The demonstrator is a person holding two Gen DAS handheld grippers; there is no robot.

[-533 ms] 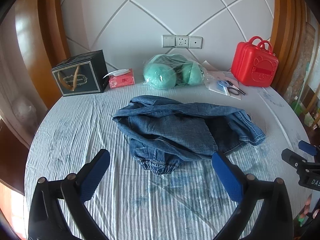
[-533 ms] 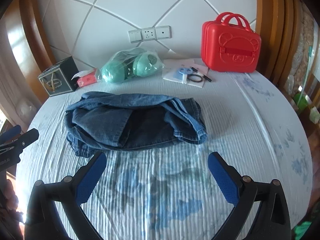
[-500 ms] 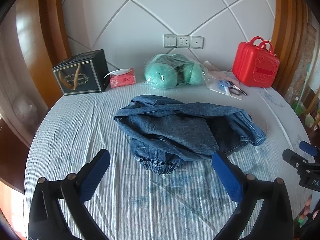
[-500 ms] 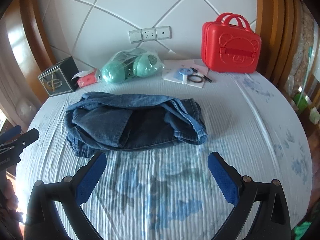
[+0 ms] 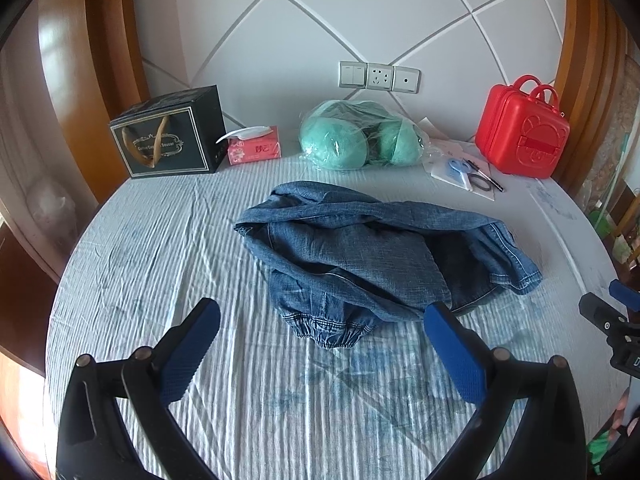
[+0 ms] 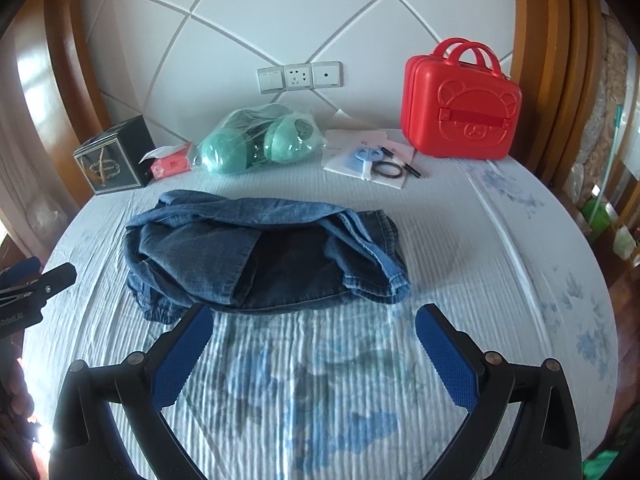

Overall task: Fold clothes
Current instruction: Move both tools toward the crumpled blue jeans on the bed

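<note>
Denim garment [image 5: 372, 256] crumpled mid-bed, long axis running left-right across both views; left gripper [image 5: 320, 344] jaws wide, empty, elastic hem just ahead; right gripper [image 6: 312, 344] jaws wide, empty, near garment's front edge; both about equally near.

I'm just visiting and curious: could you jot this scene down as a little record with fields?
surface: bed with a pale striped sheet
garment: crumpled denim garment, unfolded, mid-bed
left gripper: jaws open, nothing held, short of the denim
right gripper: jaws open, nothing held
along the wall: dark box, pink tissue pack, bagged green cushions, red case
</note>
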